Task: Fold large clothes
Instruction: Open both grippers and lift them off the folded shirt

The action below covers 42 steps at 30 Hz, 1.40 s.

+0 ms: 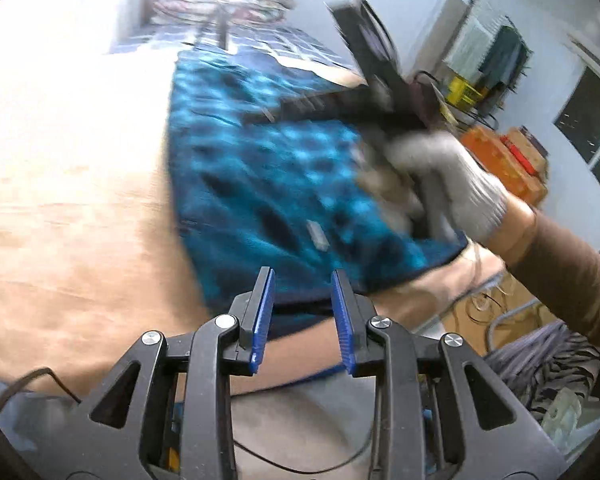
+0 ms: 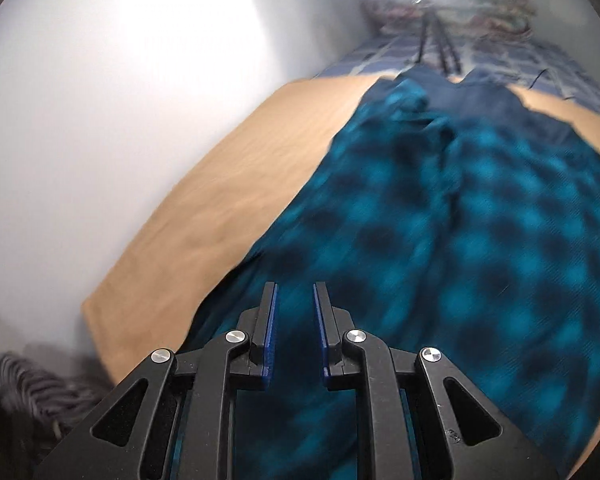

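Left gripper [image 1: 303, 276]: jaws apart, blue pads facing, nothing between them; poised just above the near hem of the garment. Right gripper [image 2: 294, 290]: jaws slightly apart, nothing clamped, hanging over the cloth.

Garment [image 1: 260, 184]: large, teal with a dark check, spread flat and lengthwise on the tan bed sheet [image 1: 68, 216], its far end dark blue and rumpled.

Right hand [image 1: 440, 176]: white knit glove, brown sleeve, gripping the black tool over the garment's right side; blurred.

Beyond: blue-checked bedding [image 2: 500, 60] at the far end, white wall [image 2: 100, 120] alongside, striped cloth [image 1: 548, 360] off the bed's edge.
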### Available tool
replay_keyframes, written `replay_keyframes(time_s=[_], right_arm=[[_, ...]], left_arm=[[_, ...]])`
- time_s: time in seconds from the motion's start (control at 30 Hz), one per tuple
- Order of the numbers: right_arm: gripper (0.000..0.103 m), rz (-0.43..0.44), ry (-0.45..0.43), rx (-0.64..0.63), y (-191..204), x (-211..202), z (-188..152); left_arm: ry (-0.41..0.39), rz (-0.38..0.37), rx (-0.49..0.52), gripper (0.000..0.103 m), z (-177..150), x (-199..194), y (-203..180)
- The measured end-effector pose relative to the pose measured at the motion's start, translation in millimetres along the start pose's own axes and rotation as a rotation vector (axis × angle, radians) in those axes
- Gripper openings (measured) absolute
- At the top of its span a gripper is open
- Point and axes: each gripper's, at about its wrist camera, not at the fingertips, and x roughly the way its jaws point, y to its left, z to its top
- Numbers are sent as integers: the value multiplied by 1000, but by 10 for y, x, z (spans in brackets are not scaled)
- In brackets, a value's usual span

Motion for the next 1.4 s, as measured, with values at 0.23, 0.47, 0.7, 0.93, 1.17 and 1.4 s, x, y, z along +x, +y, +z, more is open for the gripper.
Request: replay_keyframes(time_s=[0.23,0.47,0.7,0.93,1.17,1.4], right_arm=[[15,-40,111,-101,220,257,-518],[15,-84,111,-92,225,181,-708],[15,-109,140,-46,189,-16,-816],[25,-170,40,-8,149,-736,-807],[55,-312,-114,128,-383,-1548,-1034],[55,-500,-163,308,-1162,-2243,-1372]], left_arm=[[15,19,-110,28,96,160,377],[121,84,-79,28,-48,766,373],[134,106,-28,28,-115,768,285],[57,55,-42,28,128,384,154],[40,-12,34,29,473,258,-201],[31,-55,64,42,770,381,-420]])
